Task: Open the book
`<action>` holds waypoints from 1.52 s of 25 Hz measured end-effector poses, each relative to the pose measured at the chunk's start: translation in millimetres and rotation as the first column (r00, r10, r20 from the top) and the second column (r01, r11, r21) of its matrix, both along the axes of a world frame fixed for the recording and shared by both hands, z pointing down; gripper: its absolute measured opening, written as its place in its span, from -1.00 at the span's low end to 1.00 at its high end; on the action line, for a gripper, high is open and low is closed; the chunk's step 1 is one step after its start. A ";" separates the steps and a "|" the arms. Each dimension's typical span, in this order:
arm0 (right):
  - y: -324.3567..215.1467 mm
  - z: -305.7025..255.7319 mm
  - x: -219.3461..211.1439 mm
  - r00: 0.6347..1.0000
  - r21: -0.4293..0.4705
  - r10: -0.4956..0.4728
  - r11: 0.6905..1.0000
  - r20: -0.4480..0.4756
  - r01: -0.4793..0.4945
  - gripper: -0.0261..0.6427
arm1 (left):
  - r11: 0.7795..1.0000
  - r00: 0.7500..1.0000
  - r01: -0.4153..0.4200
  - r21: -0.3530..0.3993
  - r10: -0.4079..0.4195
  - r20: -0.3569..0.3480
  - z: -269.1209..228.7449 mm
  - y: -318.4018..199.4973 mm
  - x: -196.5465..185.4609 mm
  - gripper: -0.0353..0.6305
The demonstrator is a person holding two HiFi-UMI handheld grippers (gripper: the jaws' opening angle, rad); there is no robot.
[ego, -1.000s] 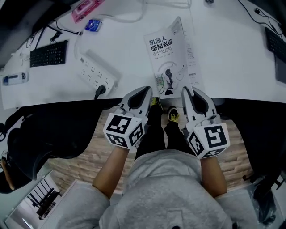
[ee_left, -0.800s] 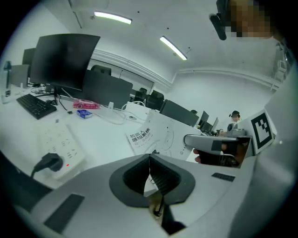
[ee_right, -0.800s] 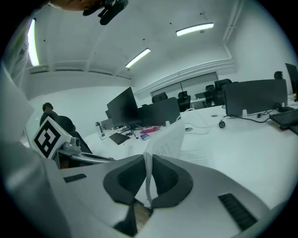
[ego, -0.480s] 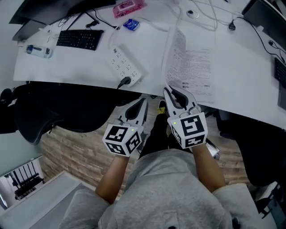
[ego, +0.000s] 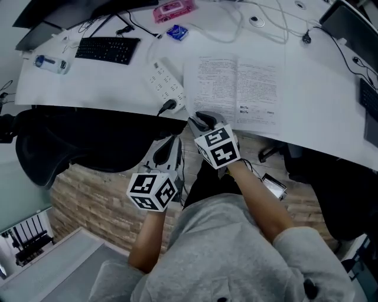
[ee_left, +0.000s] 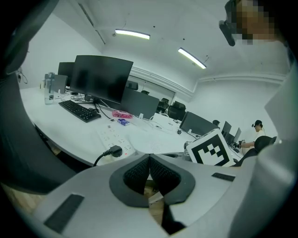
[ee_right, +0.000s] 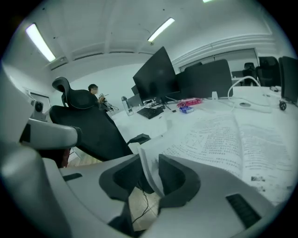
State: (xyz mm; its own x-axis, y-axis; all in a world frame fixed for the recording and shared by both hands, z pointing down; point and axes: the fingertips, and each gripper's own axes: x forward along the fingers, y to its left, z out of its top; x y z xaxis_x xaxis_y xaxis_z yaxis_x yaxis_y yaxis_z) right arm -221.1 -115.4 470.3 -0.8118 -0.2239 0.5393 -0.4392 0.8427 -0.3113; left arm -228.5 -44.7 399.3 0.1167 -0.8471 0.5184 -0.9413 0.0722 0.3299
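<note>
The book point(ego: 236, 88) lies open on the white desk point(ego: 319, 112), two printed pages facing up. My right gripper point(ego: 201, 120) is at the book's lower-left corner by the desk's front edge. Its jaws are opening, and the corner of the left-hand leaves point(ee_right: 148, 169) stands loosely between the pads with a gap on one side. The open pages point(ee_right: 233, 135) spread out to the right in the right gripper view. My left gripper point(ego: 175, 141) hangs below the desk edge, left of the right one, shut on nothing point(ee_left: 149, 160).
A white power strip point(ego: 168, 85) with a black plug lies just left of the book. Further left are a keyboard point(ego: 107, 49) and a bottle point(ego: 50, 63). Cables point(ego: 260, 23), a pink item point(ego: 173, 9) and a blue packet point(ego: 177, 32) lie behind. A black chair point(ego: 88, 147) stands under the desk's left.
The book was closed with its cover up; now it lies open. My right gripper swung the cover over to the left and its jaws have parted. My left gripper drew back and left.
</note>
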 end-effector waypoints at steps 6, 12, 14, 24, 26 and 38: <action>18.5 -0.9 -7.8 0.998 -0.097 -0.053 0.994 0.026 0.055 -0.33 | 1.000 1.000 -0.018 0.008 0.018 -0.009 -1.9 -4.2 0.2 -0.86; 26.9 -21.4 16.5 0.995 -0.096 -0.056 0.993 0.086 0.064 -0.33 | 0.998 0.998 -0.058 0.027 0.058 -0.003 -9.1 -10.9 16.6 -0.86; 24.8 -34.9 35.0 0.994 -0.058 -0.055 0.996 0.099 0.061 -0.33 | 0.997 0.998 -0.067 0.038 0.066 0.003 -12.9 -12.5 22.0 -0.86; -19.3 -141.6 189.9 0.975 0.196 0.124 0.967 0.183 -0.160 -0.37 | 0.982 0.988 -0.151 0.111 0.147 0.042 -41.0 -12.8 72.6 -0.86; -19.4 -162.8 223.2 0.963 0.224 0.171 0.950 0.208 -0.217 -0.47 | 0.977 0.984 -0.175 0.124 0.170 0.051 -46.8 -10.0 86.2 -0.86; 33.8 -215.9 404.2 0.849 0.324 0.480 0.785 0.221 -0.528 -0.80 | 0.935 0.969 -0.244 0.258 0.224 0.104 -108.0 16.9 141.5 -0.86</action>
